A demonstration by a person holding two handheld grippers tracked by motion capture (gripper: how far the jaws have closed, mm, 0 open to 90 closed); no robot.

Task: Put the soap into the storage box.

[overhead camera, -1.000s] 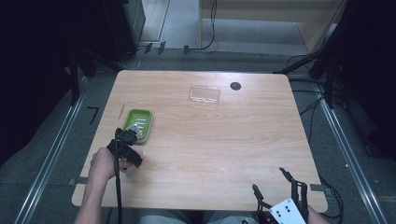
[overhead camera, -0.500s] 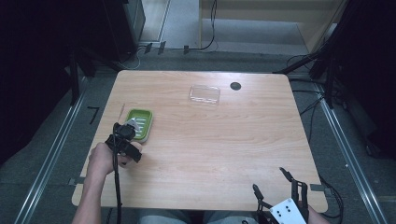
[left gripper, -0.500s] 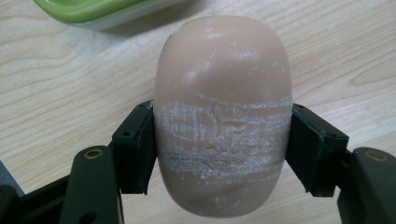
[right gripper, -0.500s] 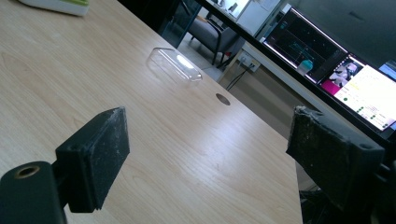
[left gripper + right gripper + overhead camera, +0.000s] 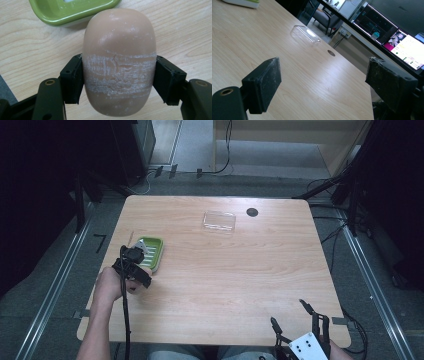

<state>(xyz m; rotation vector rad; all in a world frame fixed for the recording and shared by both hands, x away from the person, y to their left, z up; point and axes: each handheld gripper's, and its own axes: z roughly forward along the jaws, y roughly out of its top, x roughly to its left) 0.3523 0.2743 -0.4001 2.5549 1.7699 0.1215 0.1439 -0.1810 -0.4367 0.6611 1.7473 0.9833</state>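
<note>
Wooden counter (image 5: 240, 270), no legible markings. Left gripper (image 5: 117, 77) fingers (image 5: 72, 77) clamp tan oval soap bar (image 5: 118, 62), seemingly just above counter, near green dish (image 5: 150, 254). Right gripper (image 5: 322, 85) fingers spread wide, holding nothing. Clear lid (image 5: 219, 221) well apart.

No text, label, brand or number can be read anywhere. The lit screens (image 5: 404, 50) beyond the tabletop (image 5: 312, 82) in the right gripper view carry coloured panels and small marks, but they are too small and blurred to make out.
</note>
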